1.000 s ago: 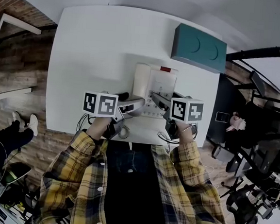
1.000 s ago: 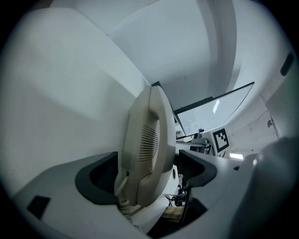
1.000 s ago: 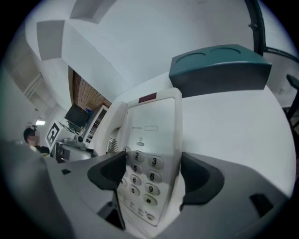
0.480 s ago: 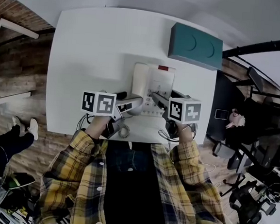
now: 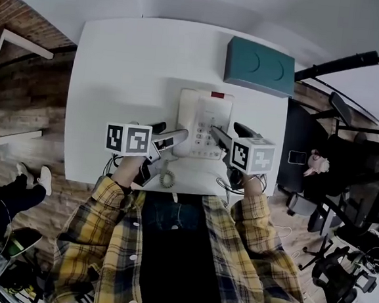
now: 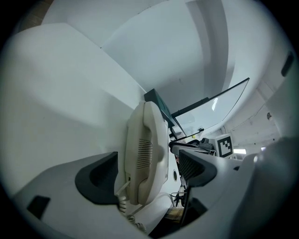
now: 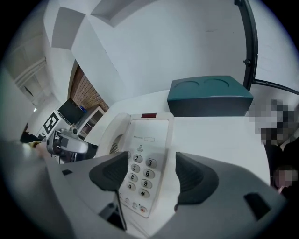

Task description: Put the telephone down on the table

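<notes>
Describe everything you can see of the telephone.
The telephone is a cream plastic desk set lying flat on the white table, with a teal box beyond it. Its handset sits in the cradle on the left; the keypad fills the right, with a red patch at the far edge. A coiled cord leaves the near end. The left gripper has its open jaws either side of the handset, the right gripper either side of the keypad; neither seems to press it.

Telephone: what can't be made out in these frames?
Head view: near edge of the telephone, covered by left gripper and right gripper.
Right gripper view: left column of the keypad, behind one of its pads; label print too small.
Left gripper view: keypad, behind the handset; cord, lower end cut off by gripper body.
</notes>
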Motion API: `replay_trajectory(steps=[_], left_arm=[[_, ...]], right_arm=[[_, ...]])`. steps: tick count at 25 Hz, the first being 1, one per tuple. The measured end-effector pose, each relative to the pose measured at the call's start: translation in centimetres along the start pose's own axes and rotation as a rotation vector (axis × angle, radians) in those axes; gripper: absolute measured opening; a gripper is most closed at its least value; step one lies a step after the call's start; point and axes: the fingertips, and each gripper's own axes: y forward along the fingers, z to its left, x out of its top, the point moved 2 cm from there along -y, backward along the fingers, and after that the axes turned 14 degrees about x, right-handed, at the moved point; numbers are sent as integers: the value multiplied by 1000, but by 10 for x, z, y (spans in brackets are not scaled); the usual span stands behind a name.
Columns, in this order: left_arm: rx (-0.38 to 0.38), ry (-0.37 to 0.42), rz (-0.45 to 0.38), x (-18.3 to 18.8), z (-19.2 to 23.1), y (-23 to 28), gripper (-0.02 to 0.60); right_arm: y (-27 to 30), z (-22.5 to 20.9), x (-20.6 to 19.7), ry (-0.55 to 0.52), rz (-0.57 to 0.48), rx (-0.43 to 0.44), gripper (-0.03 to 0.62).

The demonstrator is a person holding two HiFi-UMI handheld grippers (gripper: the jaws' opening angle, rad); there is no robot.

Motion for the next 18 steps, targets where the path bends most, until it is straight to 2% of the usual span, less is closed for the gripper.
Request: replay_trajectory(steps=[5, 10, 14, 18], left_arm=[[1, 25, -39, 13, -6, -11, 419], [-21, 65, -78, 24, -20, -22, 419], [-24, 134, -138, 40, -36, -35, 419], [-23, 234, -240, 62, -61, -54, 419]], right_arm=[[-7, 8, 10, -29, -48, 14, 328], [-16, 23, 28, -109, -75, 3, 327], [-24, 37, 50, -170, -120, 12, 328], [-36, 57, 75, -251, -173, 30, 327]])
